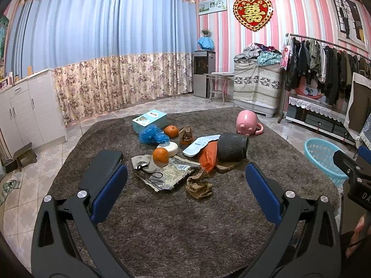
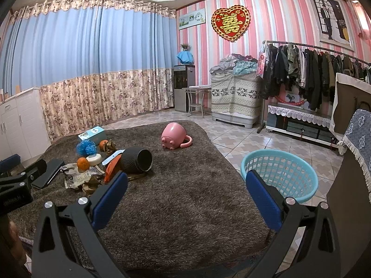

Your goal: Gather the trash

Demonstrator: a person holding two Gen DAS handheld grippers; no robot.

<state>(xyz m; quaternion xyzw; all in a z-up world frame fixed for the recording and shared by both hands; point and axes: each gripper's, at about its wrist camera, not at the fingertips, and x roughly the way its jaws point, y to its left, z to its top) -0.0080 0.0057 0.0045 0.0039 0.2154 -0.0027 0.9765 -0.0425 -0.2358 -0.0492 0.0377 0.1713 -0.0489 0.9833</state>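
While both grippers hang above the brown rug (image 1: 162, 231) w/ nothing in them, the left gripper (image 1: 185, 185) has its jaws wide apart and the right gripper (image 2: 186, 194) does too. Trash pile sits ahead of the left jaws, between the 2 fingers' line of sight: crumpled brown paper (image 1: 199, 185) nearest, just past the tips; a flattened printed wrapper (image 1: 167, 173) beside it toward the left finger; orange bag (image 1: 207, 155) further on, touching a tipped dark ribbed pot (image 1: 233, 147). Blue plastic wad (image 1: 151, 134) lies well beyond. Turquoise basket (image 2: 277, 173) sits off the rug, ahead of the right jaw's right finger, prob. the drop spot.

Handling guess: brown paper is light, soft, crushes easy, so pinch the raised middle fold, not an edge. Wrapper is thin, flat, likely slippery; take a lifted corner. 2 oranges (image 1: 160, 155) prob. aren't trash.

Writing: red heart wall plaque (image 1: 252, 12) shows a gold double-happiness char; box (image 1: 149, 120) print too small to read.
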